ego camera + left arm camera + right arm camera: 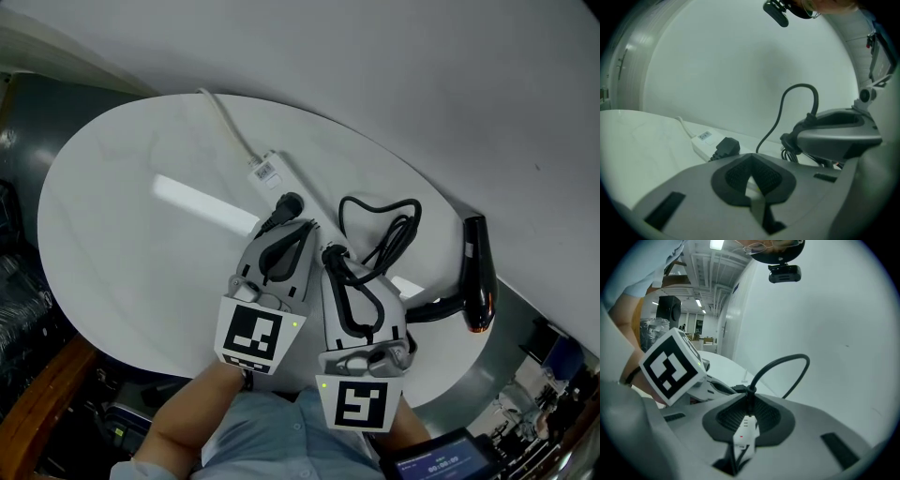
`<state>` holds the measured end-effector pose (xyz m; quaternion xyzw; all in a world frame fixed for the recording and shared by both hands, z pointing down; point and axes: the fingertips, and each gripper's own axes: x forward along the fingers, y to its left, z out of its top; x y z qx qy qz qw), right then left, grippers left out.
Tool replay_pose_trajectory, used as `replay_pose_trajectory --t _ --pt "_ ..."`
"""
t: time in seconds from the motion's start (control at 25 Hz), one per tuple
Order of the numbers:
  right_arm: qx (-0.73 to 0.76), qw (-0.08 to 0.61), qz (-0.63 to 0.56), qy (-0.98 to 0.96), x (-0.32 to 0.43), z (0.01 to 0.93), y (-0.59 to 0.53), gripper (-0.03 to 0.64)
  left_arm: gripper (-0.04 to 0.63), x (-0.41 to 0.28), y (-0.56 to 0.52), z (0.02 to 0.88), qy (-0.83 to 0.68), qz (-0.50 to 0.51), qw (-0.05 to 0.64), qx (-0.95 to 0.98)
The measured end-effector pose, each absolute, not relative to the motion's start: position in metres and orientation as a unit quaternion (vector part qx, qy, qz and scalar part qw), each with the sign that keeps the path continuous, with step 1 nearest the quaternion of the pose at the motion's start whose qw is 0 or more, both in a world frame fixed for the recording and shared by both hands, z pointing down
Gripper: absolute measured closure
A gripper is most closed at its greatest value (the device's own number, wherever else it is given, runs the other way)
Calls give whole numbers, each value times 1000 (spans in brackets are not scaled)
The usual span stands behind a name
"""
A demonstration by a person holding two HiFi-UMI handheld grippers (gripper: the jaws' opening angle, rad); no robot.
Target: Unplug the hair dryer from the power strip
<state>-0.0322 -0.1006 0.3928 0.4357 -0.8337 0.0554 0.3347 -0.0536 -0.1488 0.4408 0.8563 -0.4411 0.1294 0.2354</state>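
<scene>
Two-handed, worked at a round white bench [112,244]. Saw the hair dryer [475,272] lying at its right edge, well apart from the power strip [270,171] near the middle. Found the left hand-held gripper [286,230] clamped on the strip's near end. Found the right hand-held gripper [330,251], just beside it, pinched nearly closed on the black cord [389,246]. Saw the plug [287,202] apparently seated in the strip, so judged the unplugging not yet done.

Judged the step in hand as pulling the plug free. Thought it best to pin the strip flat and draw straight out along the prongs. Would have preferred a grip on the plug body to one on the cord, for fear of slipping or dragging the strip.

Got the whole layout from the head view alone. Saw white strip between the left pads [733,176] only in the left gripper view. Saw a small white tag [745,430] on the cord between the right pads [726,418] only in the right gripper view.
</scene>
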Motion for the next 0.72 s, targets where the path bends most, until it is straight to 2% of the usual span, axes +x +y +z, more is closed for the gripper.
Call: replay_pose_trajectory --t 0.24,0.44,0.48,0.56,0.72 --pt "446 353 50 -821 -11 393 -93 571 597 -59 -144 448 -444 136 249 850" --pt "443 332 101 -827 2 406 -79 561 597 -60 -137 424 -458 138 214 852" --pt "444 333 124 -823 7 413 -73 547 597 -59 -133 418 -459 139 205 853" --pt "449 332 173 -812 14 425 -60 437 597 -55 -124 405 -459 140 191 856" --pt "467 292 204 -809 26 412 -44 423 597 -49 -101 380 -467 142 170 856"
